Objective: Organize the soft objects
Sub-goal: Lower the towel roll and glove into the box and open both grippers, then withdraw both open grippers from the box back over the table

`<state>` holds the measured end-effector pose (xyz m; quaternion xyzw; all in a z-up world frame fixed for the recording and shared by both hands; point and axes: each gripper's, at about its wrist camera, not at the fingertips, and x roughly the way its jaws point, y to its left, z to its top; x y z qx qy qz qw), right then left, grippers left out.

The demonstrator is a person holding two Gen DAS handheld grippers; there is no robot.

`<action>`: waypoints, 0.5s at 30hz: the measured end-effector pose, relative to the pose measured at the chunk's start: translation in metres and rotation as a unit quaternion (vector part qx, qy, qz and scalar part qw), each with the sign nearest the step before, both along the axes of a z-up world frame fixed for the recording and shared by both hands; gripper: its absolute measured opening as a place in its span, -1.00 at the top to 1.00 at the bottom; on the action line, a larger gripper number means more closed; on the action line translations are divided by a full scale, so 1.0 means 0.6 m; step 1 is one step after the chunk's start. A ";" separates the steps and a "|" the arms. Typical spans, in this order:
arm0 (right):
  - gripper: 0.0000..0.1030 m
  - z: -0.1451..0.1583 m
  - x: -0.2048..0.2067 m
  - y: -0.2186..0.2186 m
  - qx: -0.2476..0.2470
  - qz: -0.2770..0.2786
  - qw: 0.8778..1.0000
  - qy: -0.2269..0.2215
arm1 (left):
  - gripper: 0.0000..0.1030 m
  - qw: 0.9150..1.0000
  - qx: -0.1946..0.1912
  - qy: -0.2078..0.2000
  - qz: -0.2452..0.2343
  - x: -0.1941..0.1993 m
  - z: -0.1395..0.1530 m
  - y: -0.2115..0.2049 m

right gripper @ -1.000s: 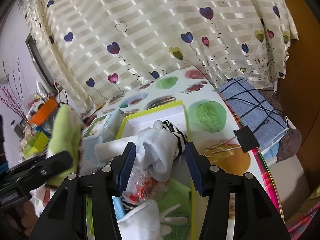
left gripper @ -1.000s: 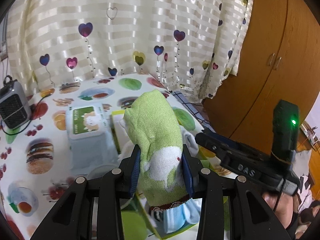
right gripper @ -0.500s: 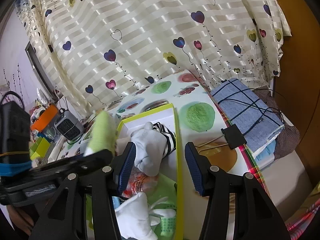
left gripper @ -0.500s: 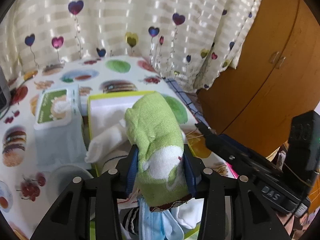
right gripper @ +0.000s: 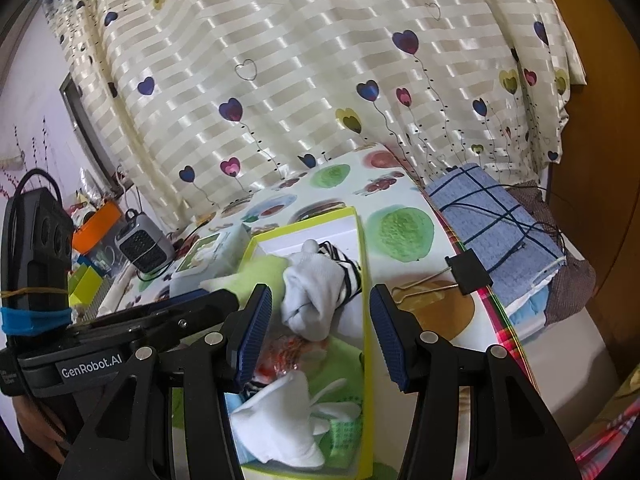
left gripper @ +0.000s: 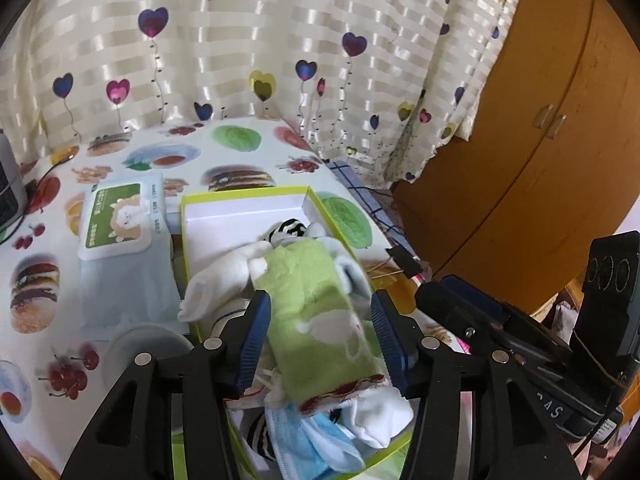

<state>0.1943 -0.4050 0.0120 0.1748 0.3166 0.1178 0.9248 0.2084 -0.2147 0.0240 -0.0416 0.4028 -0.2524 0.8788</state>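
A rolled green towel (left gripper: 320,312) lies between the fingers of my left gripper (left gripper: 326,332), whose jaws stand wide and no longer press it. It rests on the pile in the yellow-rimmed white box (left gripper: 240,204). The pile holds white socks (left gripper: 224,276), a striped sock (left gripper: 290,230) and a blue face mask (left gripper: 312,440). In the right wrist view my right gripper (right gripper: 320,336) is open and empty above the same box (right gripper: 362,264), over a white sock (right gripper: 316,288). The green towel (right gripper: 256,272) shows at the box's left side.
A wet-wipes pack (left gripper: 120,216) sits left of the box on a light blue cloth (left gripper: 120,292). A small grey heater (right gripper: 140,244) stands at the far left. A binder clip (right gripper: 466,272) and a blue checked cloth (right gripper: 488,216) lie right of the box.
My left gripper lowered the green towel onto the pile in the box and opened its jaws, letting it go. The right gripper stayed open, shifting slightly.
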 end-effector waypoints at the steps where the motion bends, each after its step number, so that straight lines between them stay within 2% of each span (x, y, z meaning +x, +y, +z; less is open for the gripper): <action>1: -0.01 0.002 -0.003 0.001 -0.001 0.000 1.000 0.000 | 0.00 1.000 0.000 -0.001 0.000 -0.002 0.002 0.001; 8: -0.01 0.027 -0.034 0.011 -0.017 0.001 1.000 -0.009 | 0.00 1.000 -0.003 -0.024 0.010 -0.037 0.031 0.022; 15: -0.01 0.048 -0.072 0.039 -0.043 0.014 0.999 -0.015 | 0.00 0.999 0.016 -0.046 0.022 -0.085 0.047 0.047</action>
